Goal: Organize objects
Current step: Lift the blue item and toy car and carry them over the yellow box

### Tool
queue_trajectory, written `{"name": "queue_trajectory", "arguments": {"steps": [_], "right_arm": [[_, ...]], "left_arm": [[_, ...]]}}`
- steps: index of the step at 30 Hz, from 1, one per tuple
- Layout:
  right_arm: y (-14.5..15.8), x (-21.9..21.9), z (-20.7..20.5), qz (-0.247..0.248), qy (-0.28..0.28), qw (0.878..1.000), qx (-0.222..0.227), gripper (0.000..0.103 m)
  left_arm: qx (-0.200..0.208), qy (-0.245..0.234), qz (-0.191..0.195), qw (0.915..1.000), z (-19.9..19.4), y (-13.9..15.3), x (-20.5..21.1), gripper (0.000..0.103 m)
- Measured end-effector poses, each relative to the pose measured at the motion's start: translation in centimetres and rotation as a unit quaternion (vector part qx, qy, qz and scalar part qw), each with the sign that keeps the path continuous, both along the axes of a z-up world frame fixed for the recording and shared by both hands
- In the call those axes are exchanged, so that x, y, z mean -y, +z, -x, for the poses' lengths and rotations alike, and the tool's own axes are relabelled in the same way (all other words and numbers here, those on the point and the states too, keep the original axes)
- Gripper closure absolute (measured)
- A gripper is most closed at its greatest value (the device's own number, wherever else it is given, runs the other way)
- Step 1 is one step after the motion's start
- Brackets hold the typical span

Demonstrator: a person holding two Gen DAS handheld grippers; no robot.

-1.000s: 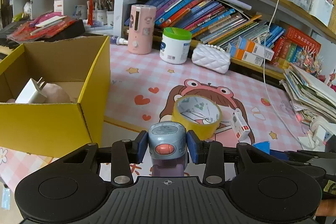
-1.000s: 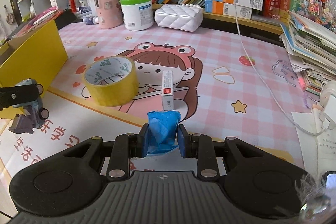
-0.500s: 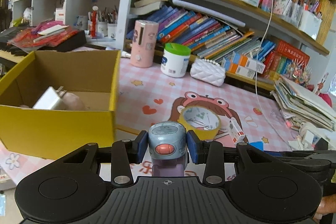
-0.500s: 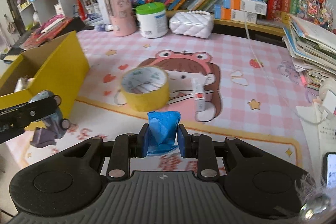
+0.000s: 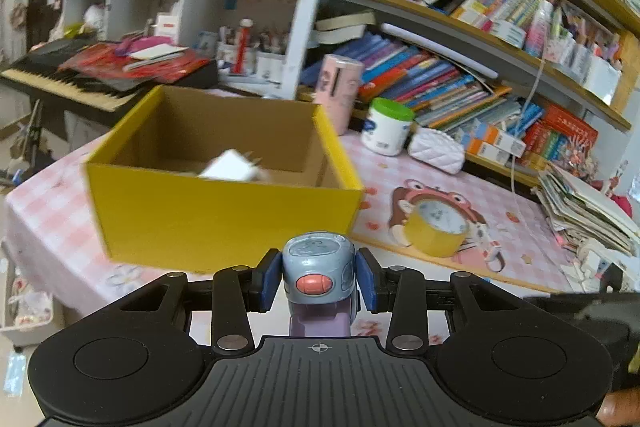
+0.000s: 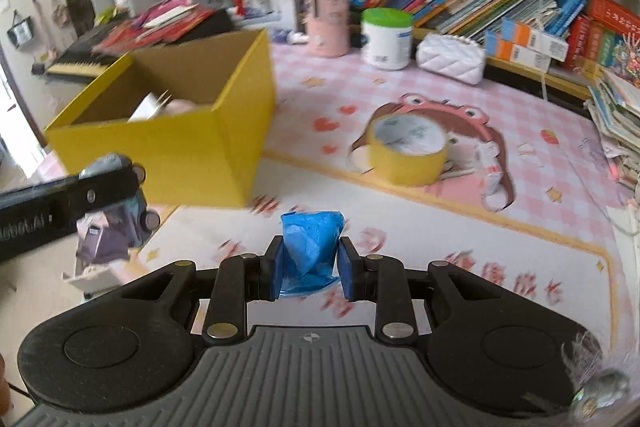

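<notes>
My left gripper [image 5: 319,281] is shut on a small grey-blue toy [image 5: 318,267] with a pink button and a lilac base, held in the air in front of the yellow cardboard box [image 5: 224,215]. The box holds a white charger plug [image 5: 230,166] and a pinkish thing. My right gripper [image 6: 308,267] is shut on a crumpled blue wrapper [image 6: 310,247], held above the mat to the right of the box [image 6: 188,155]. The left gripper and its toy [image 6: 116,211] show at the left of the right wrist view.
A yellow tape roll [image 6: 408,155] and a small white-and-red box [image 6: 490,167] lie on the pink cartoon mat [image 6: 440,219]. A pink tumbler [image 5: 340,91], a green-lidded tub [image 5: 386,127] and a white quilted purse [image 5: 436,151] stand at the back under bookshelves. Papers [image 5: 584,211] are stacked at the right.
Both grippers have risen and pulled back toward the left with their loads. The yellow box now sits more central in both views, and the tape roll looks farther away.
</notes>
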State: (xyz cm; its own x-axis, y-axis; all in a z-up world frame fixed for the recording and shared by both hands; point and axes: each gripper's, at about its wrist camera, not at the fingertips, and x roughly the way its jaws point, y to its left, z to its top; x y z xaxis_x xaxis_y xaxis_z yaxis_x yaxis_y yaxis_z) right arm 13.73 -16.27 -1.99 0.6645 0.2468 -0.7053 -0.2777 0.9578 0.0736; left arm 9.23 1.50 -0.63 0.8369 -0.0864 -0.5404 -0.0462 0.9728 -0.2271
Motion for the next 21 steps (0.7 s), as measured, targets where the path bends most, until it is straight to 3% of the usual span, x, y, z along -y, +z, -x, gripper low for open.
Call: {"name": "queue_trajectory", "arguments": {"steps": [21], "right_arm": [[-1.5,-8.3,7.8,-0.011,0.006,1.0,-0.008,0.078]], "left_arm": [[0.003,0.004,-0.011,0.9999,7.5,-0.3,-8.0,0.065]]}}
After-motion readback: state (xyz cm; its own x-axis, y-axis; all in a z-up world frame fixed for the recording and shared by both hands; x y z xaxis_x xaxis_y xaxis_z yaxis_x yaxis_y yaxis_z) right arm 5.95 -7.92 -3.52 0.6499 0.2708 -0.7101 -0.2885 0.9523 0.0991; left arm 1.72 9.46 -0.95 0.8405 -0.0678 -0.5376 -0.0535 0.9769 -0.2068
